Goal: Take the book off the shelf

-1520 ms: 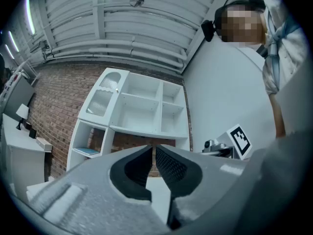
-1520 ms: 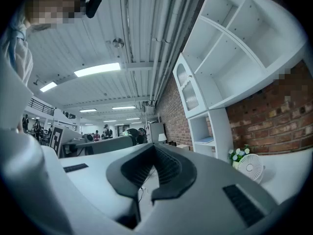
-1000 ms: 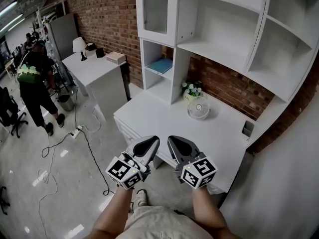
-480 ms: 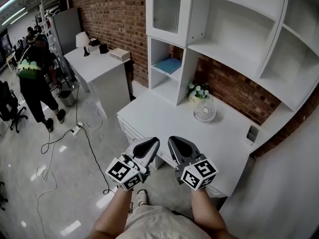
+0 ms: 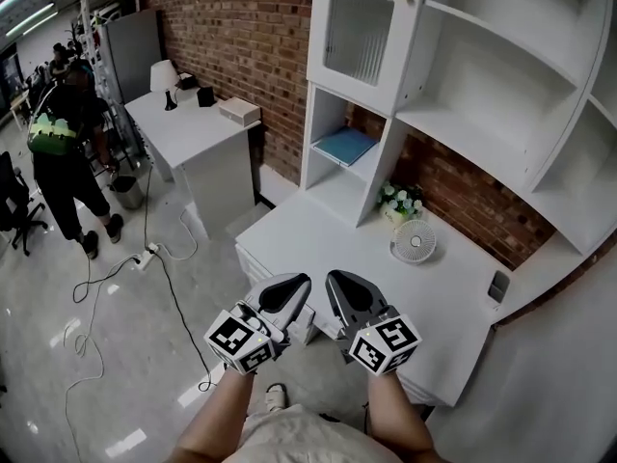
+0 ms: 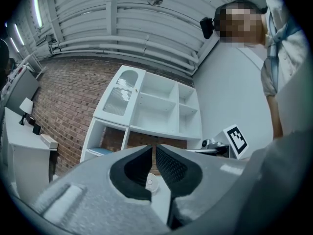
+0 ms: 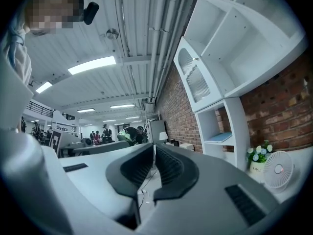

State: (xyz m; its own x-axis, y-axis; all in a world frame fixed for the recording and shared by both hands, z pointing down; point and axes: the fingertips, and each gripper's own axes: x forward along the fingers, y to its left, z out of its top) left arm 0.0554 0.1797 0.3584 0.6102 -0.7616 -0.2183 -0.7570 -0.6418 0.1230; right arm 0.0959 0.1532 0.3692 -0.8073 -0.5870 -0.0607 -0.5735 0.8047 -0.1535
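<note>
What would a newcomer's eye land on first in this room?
Most striking is the tall white shelf unit against the red brick wall, with a flat blue book lying in its low left cubby. In the foreground, the left hand-held gripper and right hand-held gripper, both shut and empty, hover side by side before the white desk, where a small round white fan stands.

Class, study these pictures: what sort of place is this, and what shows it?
Probably an open-plan workshop or lab: a white shelf unit against a red brick wall, a white power strip with cables on the glossy grey floor.
</note>
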